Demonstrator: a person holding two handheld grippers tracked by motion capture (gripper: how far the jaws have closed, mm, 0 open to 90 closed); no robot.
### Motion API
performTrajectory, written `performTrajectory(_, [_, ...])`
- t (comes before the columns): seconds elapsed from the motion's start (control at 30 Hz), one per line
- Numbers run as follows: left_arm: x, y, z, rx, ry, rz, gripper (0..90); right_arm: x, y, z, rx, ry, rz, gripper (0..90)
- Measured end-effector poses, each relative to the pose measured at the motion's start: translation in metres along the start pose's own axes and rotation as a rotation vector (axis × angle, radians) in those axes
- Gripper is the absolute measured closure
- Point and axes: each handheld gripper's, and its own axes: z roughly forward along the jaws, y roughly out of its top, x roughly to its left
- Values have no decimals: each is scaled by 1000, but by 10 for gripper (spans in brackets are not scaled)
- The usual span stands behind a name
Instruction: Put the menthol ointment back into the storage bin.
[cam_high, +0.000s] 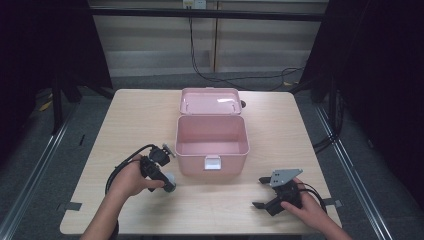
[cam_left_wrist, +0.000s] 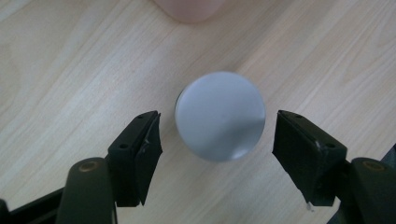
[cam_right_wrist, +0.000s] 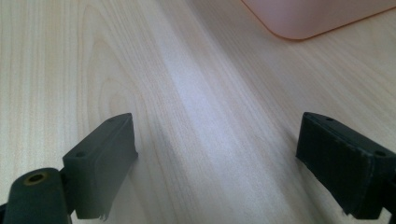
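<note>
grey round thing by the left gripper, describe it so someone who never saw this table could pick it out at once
Start at the open pink box in the middle of the wooden table. Just off its front left corner, the left gripper points down with its jaws open on either side of a small grey round thing, not touching it. It is the only loose item on the table, pale and smooth-topped.

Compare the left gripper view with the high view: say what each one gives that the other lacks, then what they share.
The left gripper view gives the close detail: the left claw is open, its jaws on either side of the round grey object, with gaps between them, so it is not gripped.

The high view gives the layout: the pink box stands with its lid raised and its inside bare, and the right claw sits open over the table near the right front.

Both show the grey object, the light wooden tabletop and part of the pink box.
</note>
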Motion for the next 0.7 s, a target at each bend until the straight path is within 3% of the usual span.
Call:
performTrajectory(0.23, [-1,8,8,37,7,0,355,0,0,0,0,0,0,112])
performTrajectory(0.47, [-1,11,6,56,21,-5,482,0,0,0,0,0,0,112])
performTrajectory(0.57, [-2,12,4,55,31,8,494,0,0,0,0,0,0,112])
performTrajectory(0.7, [-2,15,3,64,26,-10,499,0,0,0,0,0,0,112])
